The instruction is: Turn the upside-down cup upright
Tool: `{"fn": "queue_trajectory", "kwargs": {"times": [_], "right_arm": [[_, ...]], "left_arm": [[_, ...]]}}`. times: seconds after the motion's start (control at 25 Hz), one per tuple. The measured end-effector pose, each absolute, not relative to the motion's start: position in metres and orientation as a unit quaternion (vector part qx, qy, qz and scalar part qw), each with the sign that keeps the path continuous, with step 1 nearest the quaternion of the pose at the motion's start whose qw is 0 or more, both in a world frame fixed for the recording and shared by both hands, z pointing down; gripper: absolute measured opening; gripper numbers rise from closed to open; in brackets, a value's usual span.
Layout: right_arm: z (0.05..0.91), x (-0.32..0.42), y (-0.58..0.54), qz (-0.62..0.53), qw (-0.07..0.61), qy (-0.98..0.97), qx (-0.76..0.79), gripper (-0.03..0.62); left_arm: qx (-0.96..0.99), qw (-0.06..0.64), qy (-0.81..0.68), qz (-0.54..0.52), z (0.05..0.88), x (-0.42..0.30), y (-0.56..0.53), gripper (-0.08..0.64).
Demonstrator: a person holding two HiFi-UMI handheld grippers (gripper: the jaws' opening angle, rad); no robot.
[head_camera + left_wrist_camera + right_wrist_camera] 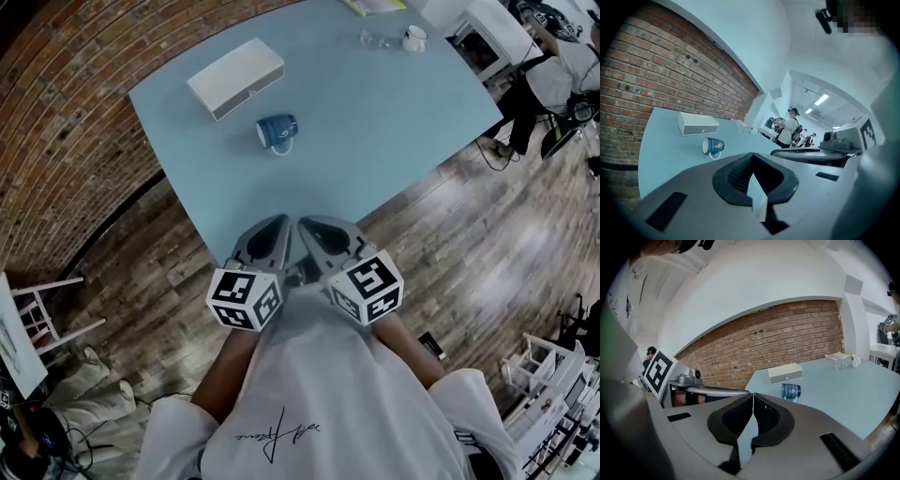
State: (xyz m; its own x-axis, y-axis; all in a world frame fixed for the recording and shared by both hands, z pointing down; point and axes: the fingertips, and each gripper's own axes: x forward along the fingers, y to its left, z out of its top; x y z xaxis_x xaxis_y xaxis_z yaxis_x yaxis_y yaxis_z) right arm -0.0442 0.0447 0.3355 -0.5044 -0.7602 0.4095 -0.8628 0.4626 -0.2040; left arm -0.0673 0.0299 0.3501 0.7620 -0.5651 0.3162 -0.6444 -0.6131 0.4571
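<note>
Lying sideways: cup [277, 131], mouth toward brick wall [66, 112] | left gripper [279, 225], right gripper [309, 228]: jaws together, empty

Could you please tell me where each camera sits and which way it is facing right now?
Head view: on the person's head, looking steeply down at the blue table; shows left gripper, right gripper, white shirt.
Left gripper view: on the left gripper, looking along its shut jaws across the table; right gripper at right.
Right gripper view: on the right gripper, along its shut jaws; left gripper at left.
Shared: all three show the cup on its side near the white box.
</note>
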Motion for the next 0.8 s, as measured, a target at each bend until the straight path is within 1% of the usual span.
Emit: {"fn": "queue_trajectory", "kwargs": {"times": [0.2,0.6,0.8], "right_arm": [[0.334,-0.028,0.03,0.208,0.131,-0.849,0.468,0.021],[0.346,-0.004,-0.005,0.225,0.135,-0.862,0.433,0.021],[0.346,0.006,-0.022,0.232,0.127,-0.871,0.415,0.021]], "left_arm": [[0.891,0.283,-0.345,0.087,0.355,-0.053,0.019,0.005],[0.869,0.313,-0.37,0.095,0.369,-0.03,-0.013,0.005],[0.863,0.306,-0.389,0.107,0.366,-0.02,-0.027,0.005]]}}
